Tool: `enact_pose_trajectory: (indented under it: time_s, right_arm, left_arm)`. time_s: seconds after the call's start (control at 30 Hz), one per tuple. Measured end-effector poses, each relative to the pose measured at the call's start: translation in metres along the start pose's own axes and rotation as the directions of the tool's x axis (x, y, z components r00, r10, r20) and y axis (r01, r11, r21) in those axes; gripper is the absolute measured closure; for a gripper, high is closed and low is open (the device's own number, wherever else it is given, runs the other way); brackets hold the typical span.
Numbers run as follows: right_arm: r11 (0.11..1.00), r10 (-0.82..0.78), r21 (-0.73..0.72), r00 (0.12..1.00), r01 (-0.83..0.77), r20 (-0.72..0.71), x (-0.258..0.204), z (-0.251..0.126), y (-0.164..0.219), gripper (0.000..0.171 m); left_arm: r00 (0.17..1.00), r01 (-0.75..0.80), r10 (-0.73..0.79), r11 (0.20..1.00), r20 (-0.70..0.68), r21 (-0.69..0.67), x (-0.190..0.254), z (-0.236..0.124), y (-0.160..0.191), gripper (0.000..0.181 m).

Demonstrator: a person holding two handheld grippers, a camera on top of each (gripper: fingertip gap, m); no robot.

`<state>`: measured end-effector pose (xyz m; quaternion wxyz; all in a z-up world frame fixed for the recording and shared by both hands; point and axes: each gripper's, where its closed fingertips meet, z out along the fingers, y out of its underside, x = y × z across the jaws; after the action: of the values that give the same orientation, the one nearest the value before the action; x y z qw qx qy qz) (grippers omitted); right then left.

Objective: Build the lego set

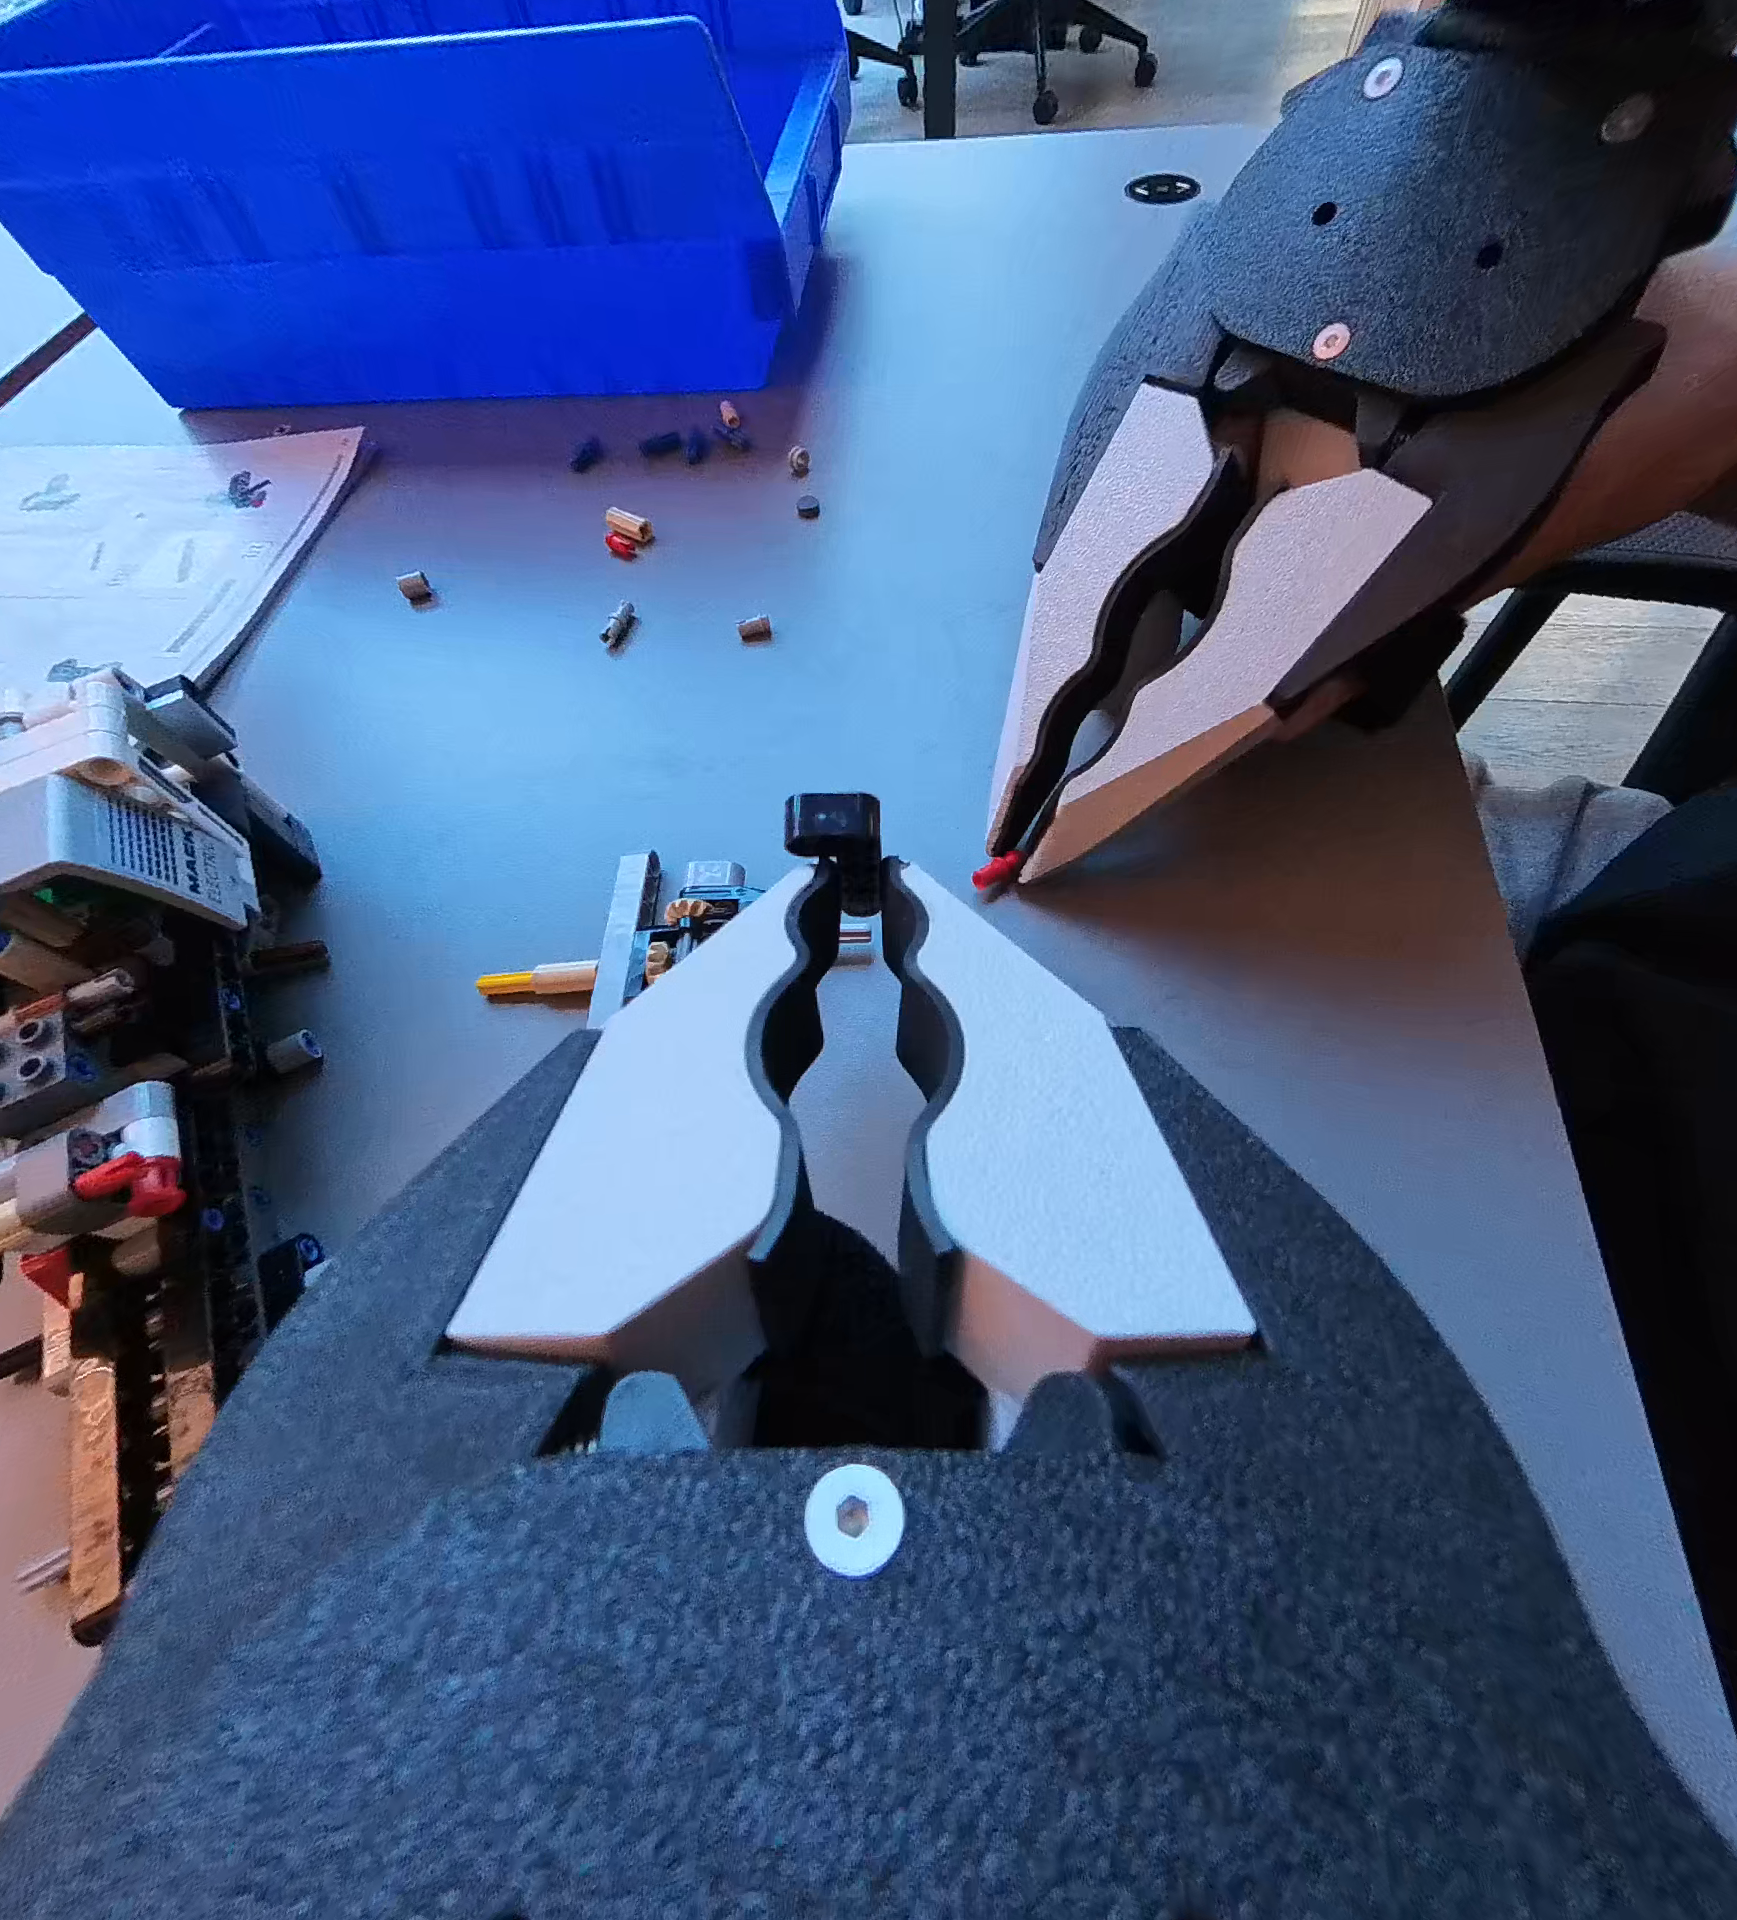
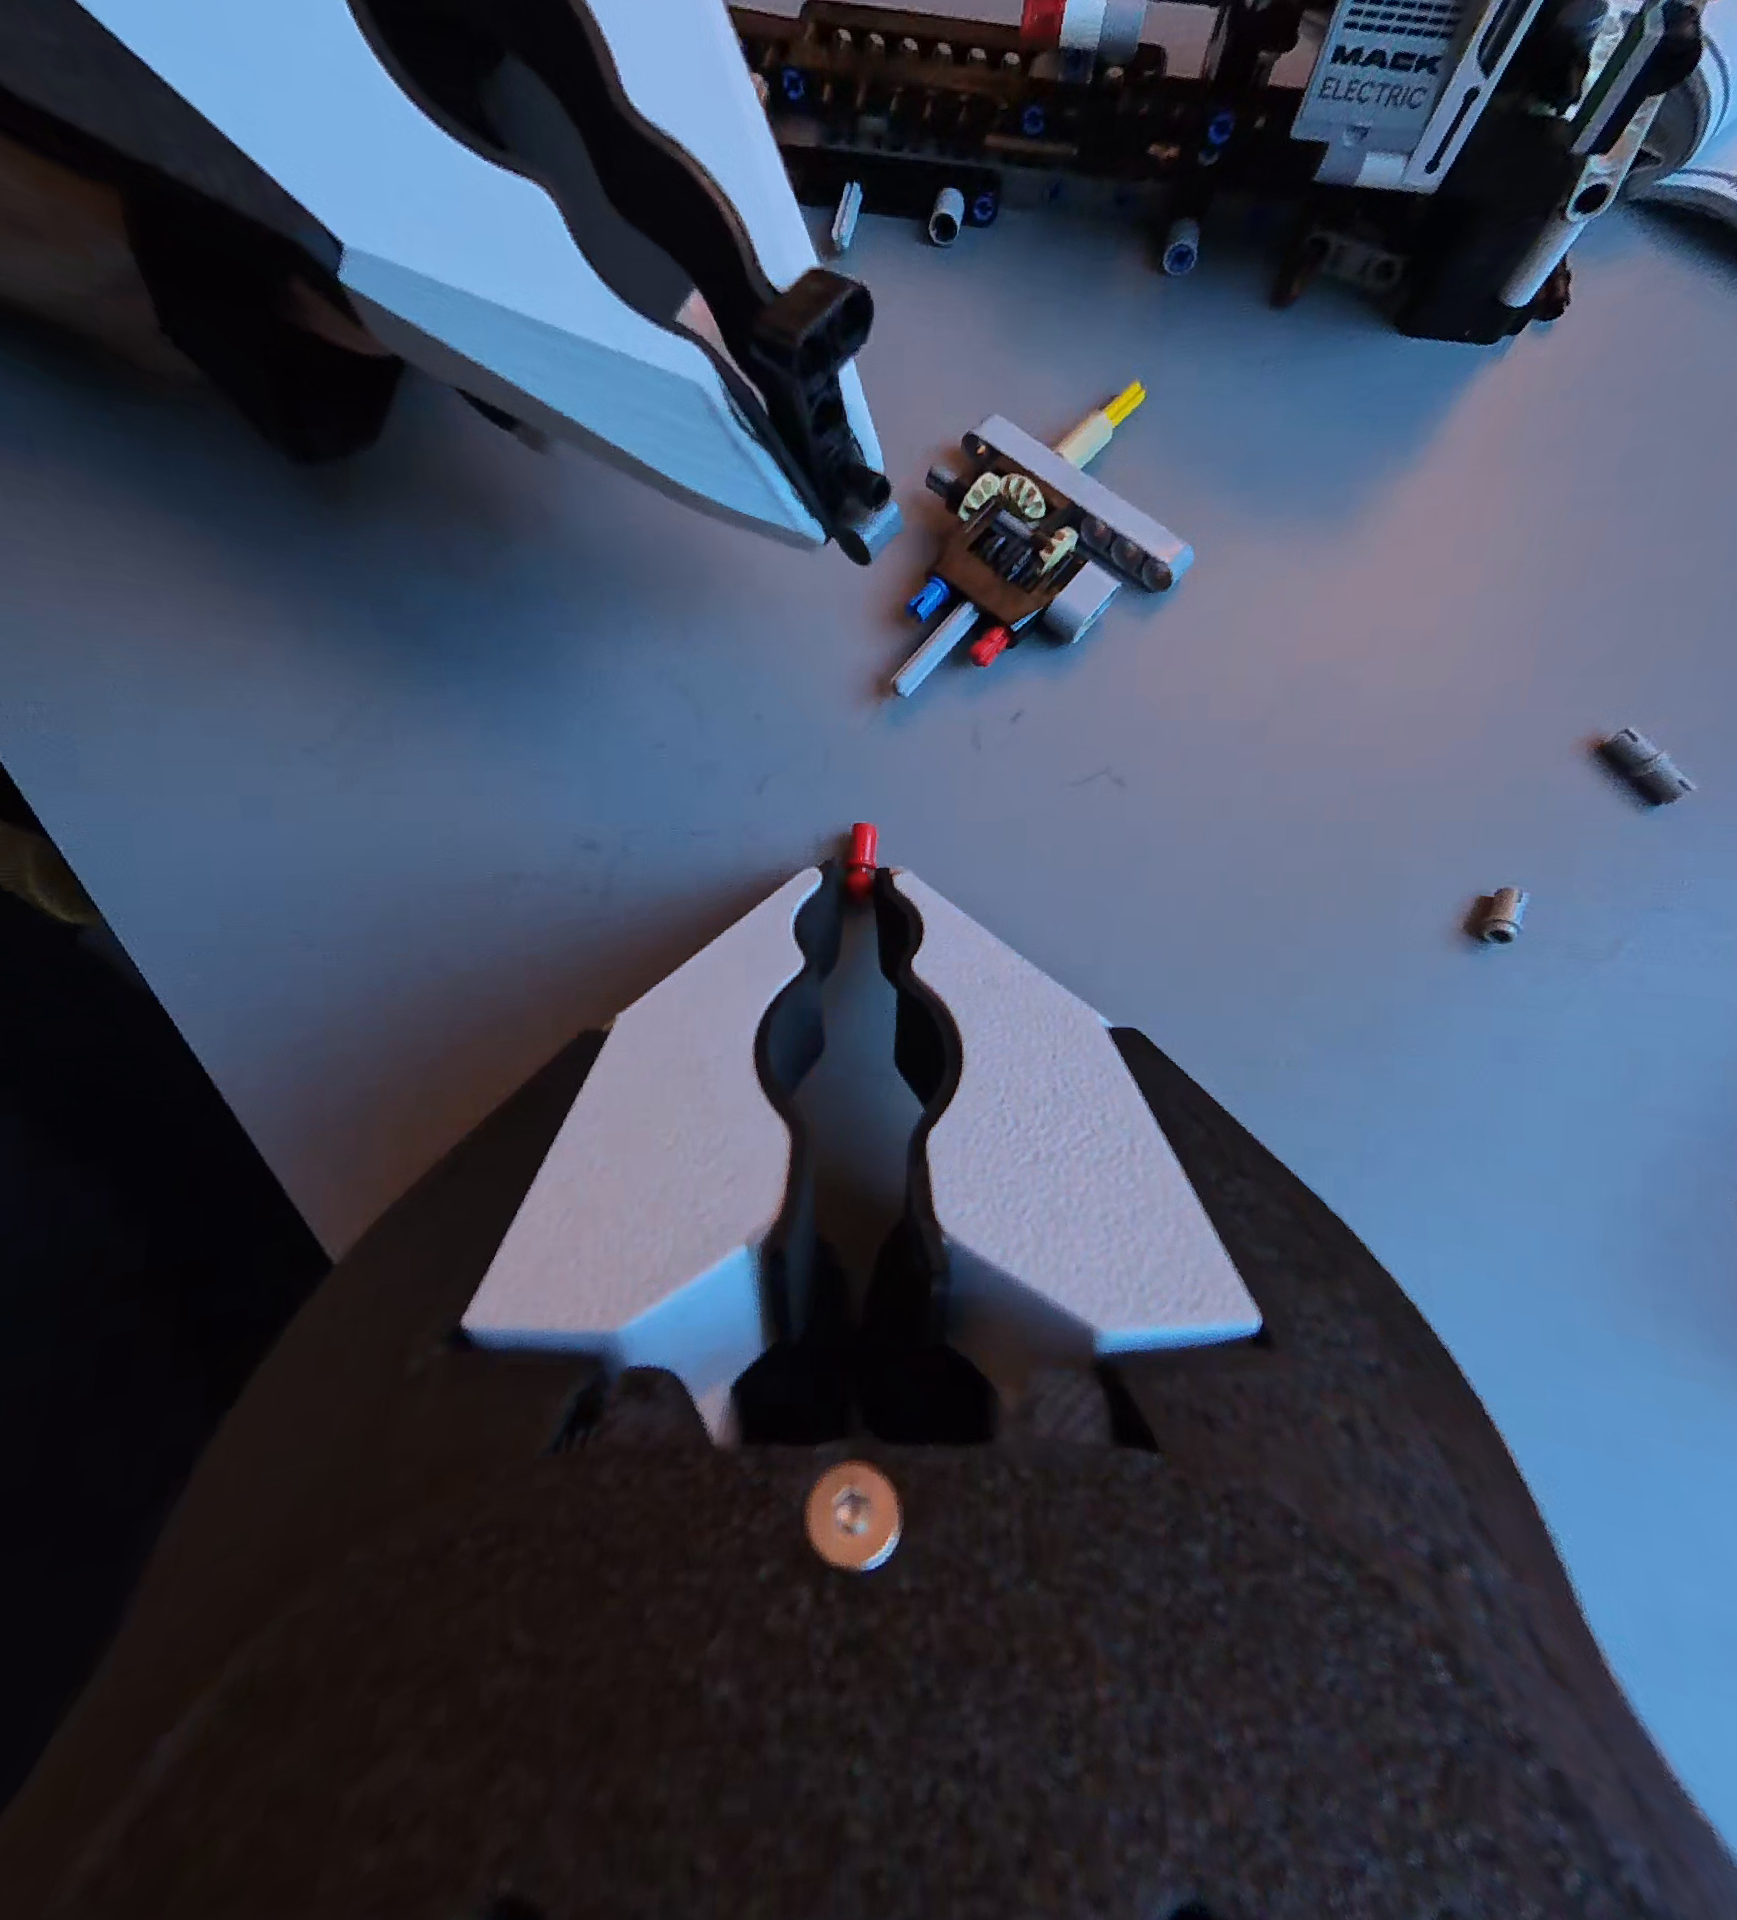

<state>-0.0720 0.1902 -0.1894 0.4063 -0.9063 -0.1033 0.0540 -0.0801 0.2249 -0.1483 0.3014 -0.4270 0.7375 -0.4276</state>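
Left tongs (image 1: 848, 878): nearly closed on a black angled connector (image 1: 833, 831), lifted clear of the bench (image 1: 490, 769); holes turned outward, likely to take a pin.
Right tongs (image 2: 859, 878): pinched on a red pin (image 2: 859, 857), tip protruding forward, low over the bench near its right edge; probably lined up for insertion.
Gear sub-assembly (image 2: 1035, 540): mid-bench, just beyond the left tongs, grey beam and yellow axle outward; apparently awaiting the connector.
Truck chassis (image 1: 85, 1039): along left edge.
Loose pins and bushes (image 1: 625, 530): scattered toward far edge, before blue bin (image 1: 376, 208).
Instruction booklet (image 1: 116, 551): far-left corner, open.
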Motion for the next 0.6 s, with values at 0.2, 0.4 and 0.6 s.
enact_pose_trajectory:
  time_s: [0.2,0.4,0.6]
  right_arm:
    - [1.000,-0.019,-0.002,1.000,0.019,-0.019,0.001,0.000,0.000,0.167]
    - [0.915,0.307,0.196,0.924,-0.353,0.229,-0.006,-0.017,-0.041,0.167]
    - [0.742,0.501,0.202,0.729,-0.639,0.467,-0.011,-0.024,-0.057,0.168]
  left_arm:
    - [1.000,-0.027,0.027,1.000,0.016,0.003,0.000,0.000,-0.001,0.176]
    - [0.998,-0.054,0.052,0.997,0.038,0.052,-0.002,-0.003,-0.008,0.176]
    - [1.000,-0.026,0.026,0.992,0.003,0.126,0.004,-0.007,-0.019,0.176]
